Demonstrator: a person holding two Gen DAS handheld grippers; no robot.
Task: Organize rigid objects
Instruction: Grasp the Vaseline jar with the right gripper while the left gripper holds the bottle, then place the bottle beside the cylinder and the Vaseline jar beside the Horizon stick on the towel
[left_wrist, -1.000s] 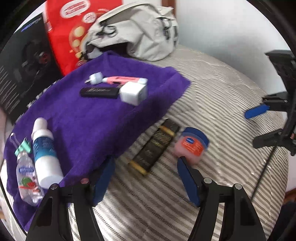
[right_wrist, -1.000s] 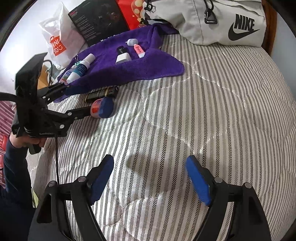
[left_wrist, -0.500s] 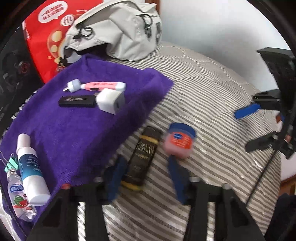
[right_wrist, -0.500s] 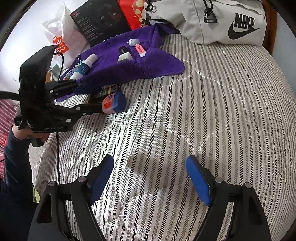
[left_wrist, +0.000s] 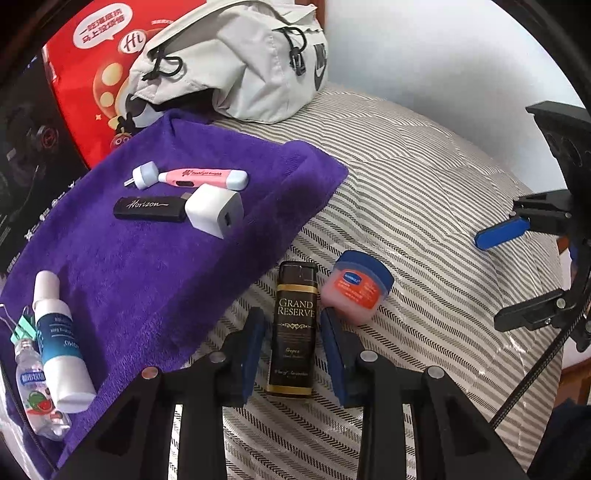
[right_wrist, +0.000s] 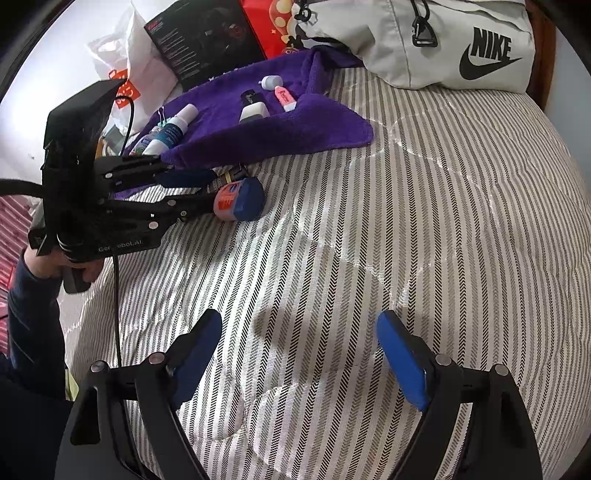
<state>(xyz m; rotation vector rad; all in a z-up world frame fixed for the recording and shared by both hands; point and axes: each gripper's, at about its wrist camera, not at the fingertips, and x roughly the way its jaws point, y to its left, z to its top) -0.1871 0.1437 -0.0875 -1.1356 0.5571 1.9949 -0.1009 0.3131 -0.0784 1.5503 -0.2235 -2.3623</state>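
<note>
A black and gold "Grand Reserve" box (left_wrist: 295, 317) lies flat on the striped bed, just off the edge of the purple towel (left_wrist: 147, 258). My left gripper (left_wrist: 293, 350) straddles the box with its blue pads narrowed to either side, a thin gap showing on the left. A blue-lidded Vaseline jar (left_wrist: 356, 286) rests against the box's right side. On the towel lie a white charger (left_wrist: 216, 214), a black "Horizon" stick (left_wrist: 149, 208), a pink pen-shaped device (left_wrist: 199, 178), a white bottle (left_wrist: 61, 343) and a small clear bottle (left_wrist: 35, 391). My right gripper (right_wrist: 299, 354) hovers open over bare bedding.
A grey Nike bag (right_wrist: 443, 44) sits at the head of the bed, with a red bag (left_wrist: 92, 74) and a black carton (right_wrist: 199, 40) beside it. A white plastic bag (right_wrist: 122, 62) lies off the left edge. A hand and dark sleeve (right_wrist: 33, 295) hold the left gripper.
My left gripper swung right and forward from the towel's edge to straddle the black box, and its fingers narrowed. The right gripper has stayed put.
</note>
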